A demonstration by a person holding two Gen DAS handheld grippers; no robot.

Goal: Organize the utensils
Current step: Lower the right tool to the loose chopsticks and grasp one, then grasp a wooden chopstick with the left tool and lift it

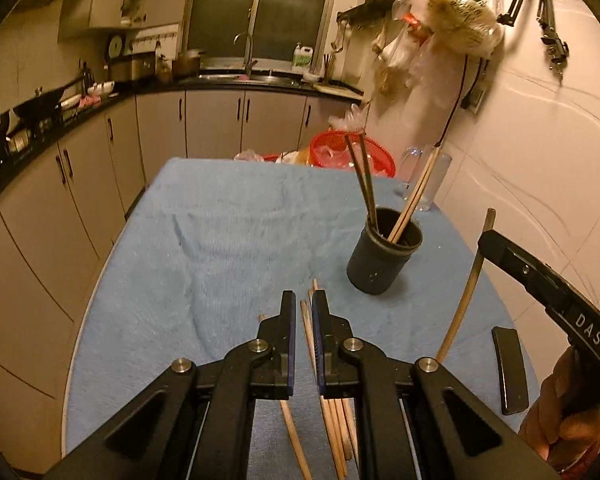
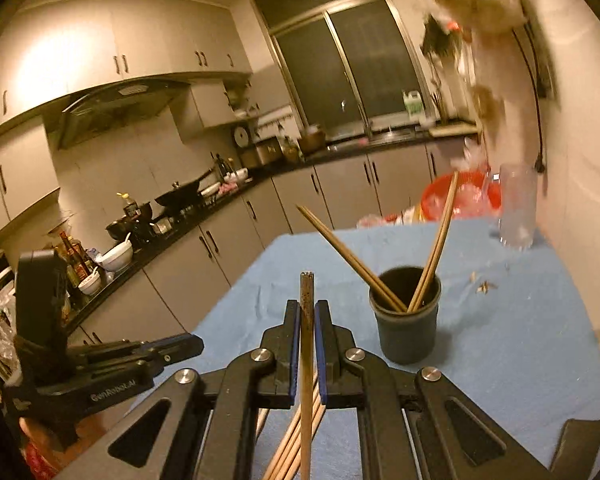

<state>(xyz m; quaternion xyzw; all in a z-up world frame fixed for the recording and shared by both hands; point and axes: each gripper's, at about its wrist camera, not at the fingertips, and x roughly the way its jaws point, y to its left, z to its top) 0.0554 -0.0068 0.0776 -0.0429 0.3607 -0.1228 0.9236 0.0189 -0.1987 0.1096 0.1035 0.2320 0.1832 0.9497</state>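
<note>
Right, a table under a blue cloth [image 1: 228,216] fills the middle of a kitchen, and the black cup [image 1: 384,256] stands on it as our marker. Behind the cup run grey cabinets [image 1: 212,120], a dark counter with a sink [image 1: 260,77] and a dark window [image 1: 260,8]. Past the cup's far side sit a red basket [image 1: 352,152] and a clear glass [image 2: 516,208], next to a white wall with bags hanging on it. Inside the cup lean two dark chopsticks [image 1: 364,184] and a pale pair [image 1: 414,196].

Near side of the cup, loose chopsticks [image 1: 332,420] lie on the cloth under the left gripper [image 1: 300,312]. That gripper is clenched nearly tight, and the left view does not settle whether a stick is pinched or merely lies below the gap. A black slab [image 1: 510,368] lies on the cloth, nearer the camera than the cup.

Right gripper [image 2: 307,320] is clamped on a single brown chopstick [image 2: 307,292], tip poking up past the fingers, held above the cloth just this side of the cup.
</note>
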